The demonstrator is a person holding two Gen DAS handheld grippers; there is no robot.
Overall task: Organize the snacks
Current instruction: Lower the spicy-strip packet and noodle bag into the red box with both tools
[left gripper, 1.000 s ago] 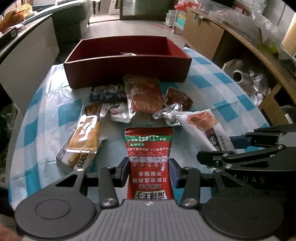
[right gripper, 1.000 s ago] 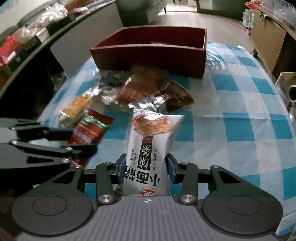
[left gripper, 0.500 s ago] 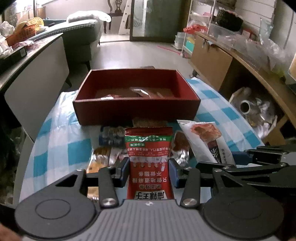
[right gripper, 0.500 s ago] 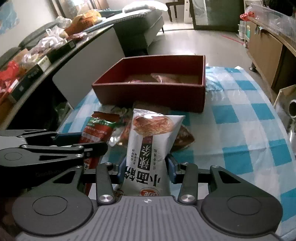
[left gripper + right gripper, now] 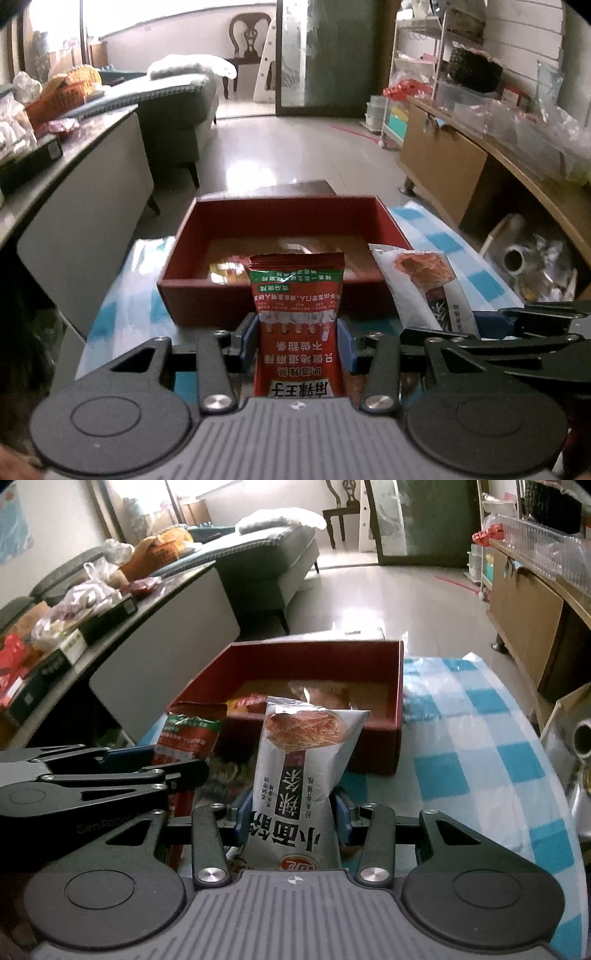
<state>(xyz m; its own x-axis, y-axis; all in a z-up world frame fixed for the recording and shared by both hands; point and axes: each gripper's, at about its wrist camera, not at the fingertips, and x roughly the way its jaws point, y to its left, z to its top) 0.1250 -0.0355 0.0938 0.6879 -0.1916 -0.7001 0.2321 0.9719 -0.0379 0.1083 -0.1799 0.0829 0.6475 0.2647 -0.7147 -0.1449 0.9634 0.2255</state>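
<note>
Blue-and-white checked cloth covers the table [image 5: 476, 738], with a sofa [image 5: 173, 107] and a pale floor beyond it. At the table's far end sits the red box [image 5: 280, 295], open on top, with a few packets lying flat inside. Nearer than the box, the left tool [image 5: 297, 341] is clenched on a red pouch [image 5: 297, 306] with a green band, held upright in front of the box's near wall. Just to the right of the red pouch, the right tool [image 5: 291, 821] grips a white pouch [image 5: 303, 760] printed with a picture of noodles, also upright and facing the box. Both pouches are raised off the table, short of the box
</note>
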